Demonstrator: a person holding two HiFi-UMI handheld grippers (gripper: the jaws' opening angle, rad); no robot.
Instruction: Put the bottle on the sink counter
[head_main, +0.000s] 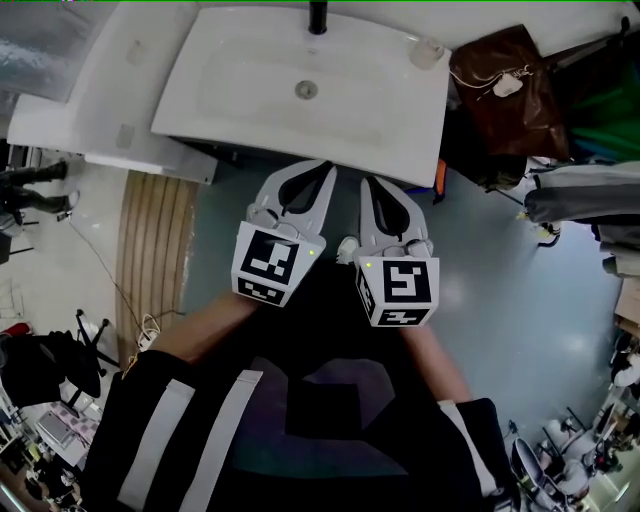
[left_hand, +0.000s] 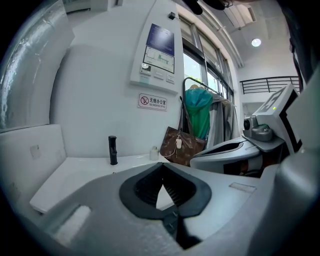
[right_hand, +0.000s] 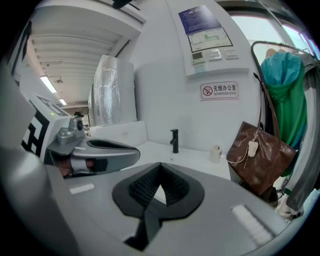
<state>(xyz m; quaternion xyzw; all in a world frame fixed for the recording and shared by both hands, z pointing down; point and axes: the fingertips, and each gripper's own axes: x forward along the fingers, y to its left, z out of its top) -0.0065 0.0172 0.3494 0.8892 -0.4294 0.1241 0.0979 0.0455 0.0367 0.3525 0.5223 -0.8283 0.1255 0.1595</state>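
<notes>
A small pale bottle (head_main: 428, 50) stands upright on the back right corner of the white sink counter (head_main: 230, 110), right of the black faucet (head_main: 318, 18). It also shows as the bottle (left_hand: 154, 153) in the left gripper view and the bottle (right_hand: 216, 153) in the right gripper view. My left gripper (head_main: 322, 170) and right gripper (head_main: 368, 184) hover side by side just in front of the counter's near edge, well short of the bottle. Both are shut, tips touching, with nothing between them: left gripper (left_hand: 162, 168), right gripper (right_hand: 159, 168).
A brown handbag (head_main: 505, 95) hangs right of the sink, close to the bottle, with a teal garment (right_hand: 282, 85) behind it. A white panel (head_main: 100, 90) adjoins the counter on the left. A wall with a control panel (left_hand: 159, 52) backs the sink.
</notes>
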